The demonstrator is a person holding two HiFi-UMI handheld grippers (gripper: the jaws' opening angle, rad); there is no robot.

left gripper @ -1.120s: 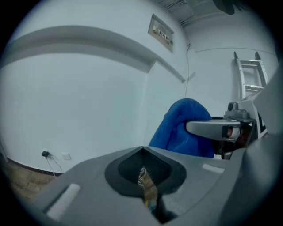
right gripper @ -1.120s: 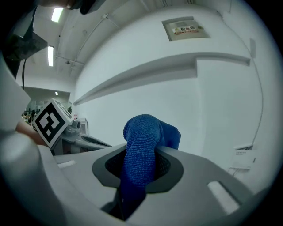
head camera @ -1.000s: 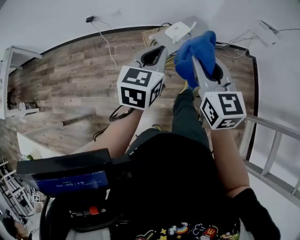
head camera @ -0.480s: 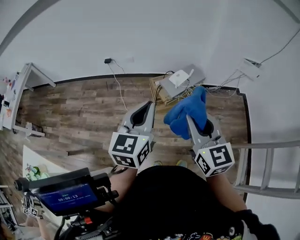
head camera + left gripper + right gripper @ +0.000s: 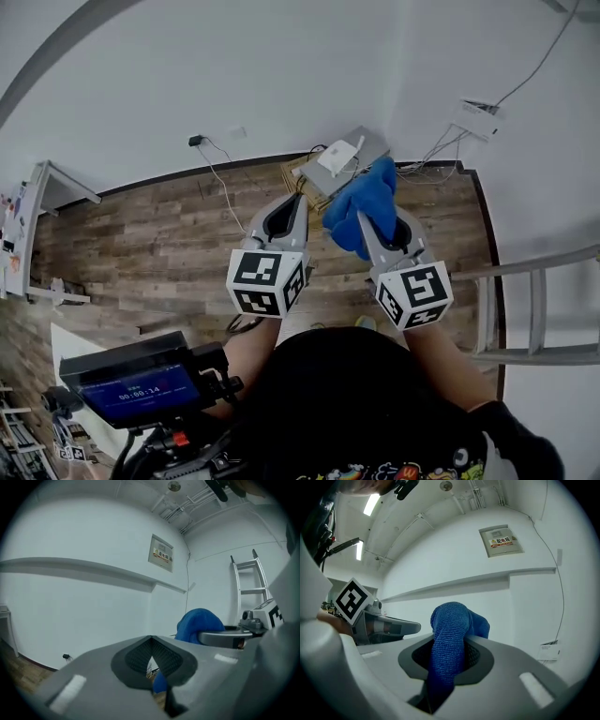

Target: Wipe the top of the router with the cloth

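My right gripper point(image 5: 367, 228) clamped on blue cloth point(image 5: 364, 195). My left gripper point(image 5: 292, 202) pinched closed, empty. Router point(image 5: 336, 156) at 12 o'clock beyond cloth.

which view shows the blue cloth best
The right gripper view: the cloth fills the centre, pinched in the right gripper's tongs. The head view shows it bunched and small; the left gripper view shows only part of it.

The left gripper point(image 5: 298, 201) and right gripper point(image 5: 362, 217) were grey, a black-and-white marker cube point(image 5: 267, 281) behind each claw; the black top point(image 5: 356, 394) had cartoon print.
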